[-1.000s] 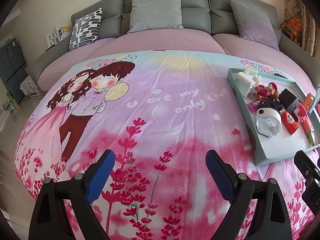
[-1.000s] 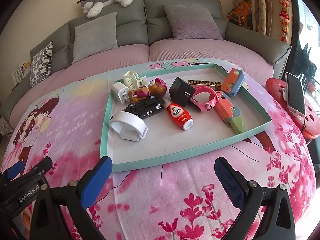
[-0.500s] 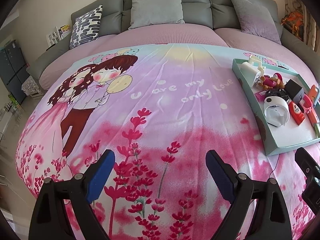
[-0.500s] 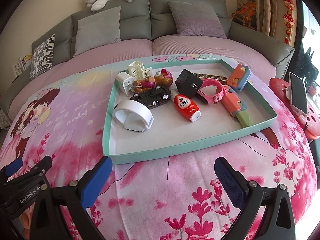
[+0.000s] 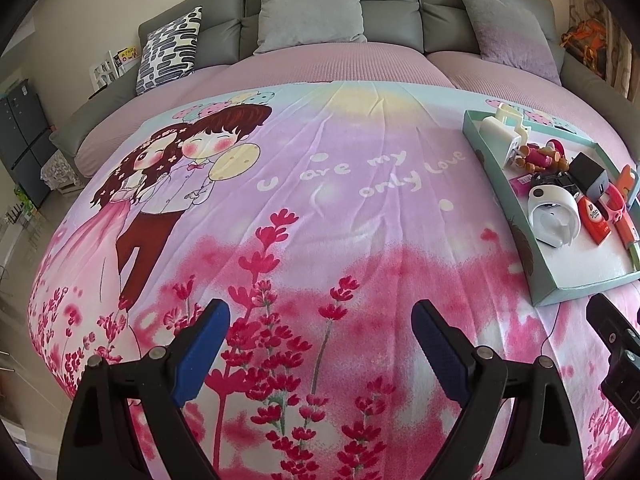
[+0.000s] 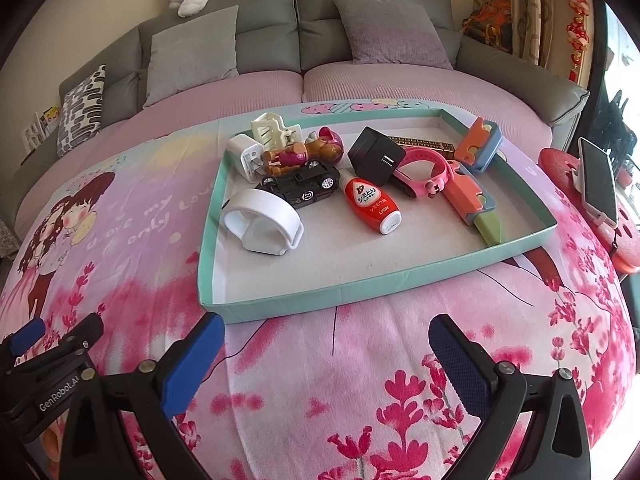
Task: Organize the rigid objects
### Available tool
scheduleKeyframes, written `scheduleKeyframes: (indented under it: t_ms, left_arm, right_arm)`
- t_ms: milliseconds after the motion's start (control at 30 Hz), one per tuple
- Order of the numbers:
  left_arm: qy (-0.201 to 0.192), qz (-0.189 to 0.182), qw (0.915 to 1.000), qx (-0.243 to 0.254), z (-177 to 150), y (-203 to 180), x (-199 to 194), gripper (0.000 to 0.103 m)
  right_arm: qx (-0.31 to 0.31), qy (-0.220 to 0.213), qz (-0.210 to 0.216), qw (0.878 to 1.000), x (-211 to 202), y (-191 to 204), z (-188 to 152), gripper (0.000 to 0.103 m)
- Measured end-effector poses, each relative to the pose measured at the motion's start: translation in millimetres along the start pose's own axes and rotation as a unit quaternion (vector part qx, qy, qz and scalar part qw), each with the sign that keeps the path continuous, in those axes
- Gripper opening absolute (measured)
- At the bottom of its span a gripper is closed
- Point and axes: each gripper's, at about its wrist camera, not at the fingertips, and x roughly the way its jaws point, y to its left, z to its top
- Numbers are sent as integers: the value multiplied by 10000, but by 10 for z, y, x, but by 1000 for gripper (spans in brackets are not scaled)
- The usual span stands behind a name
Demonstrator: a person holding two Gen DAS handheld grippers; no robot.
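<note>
Both the left gripper (image 5: 320, 344) and right gripper (image 6: 326, 356) hover with jaws released and empty over the bed's near edge. The toys and chargers crowd the far-left corner of the teal tray (image 6: 360, 286). Reaching for the red bottle (image 6: 370, 202) could nudge the toy car (image 6: 302, 186) touching it.

I see a shallow teal tray (image 6: 360, 288) on the bedspread holding a white band (image 6: 262, 222), black toy car (image 6: 302, 186), red bottle (image 6: 370, 202) lying flat, black charger (image 6: 376, 156) and pink watch (image 6: 426, 170).
</note>
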Motion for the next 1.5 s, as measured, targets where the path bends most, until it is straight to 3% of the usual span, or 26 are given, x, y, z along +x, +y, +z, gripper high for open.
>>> scheduleKeyframes:
  t_ms: [1500]
  left_arm:
    - [114,20,9999,79,-18,-31,53,92]
  right_arm:
    - [-99,199,-68,9997,96,43,-23,103]
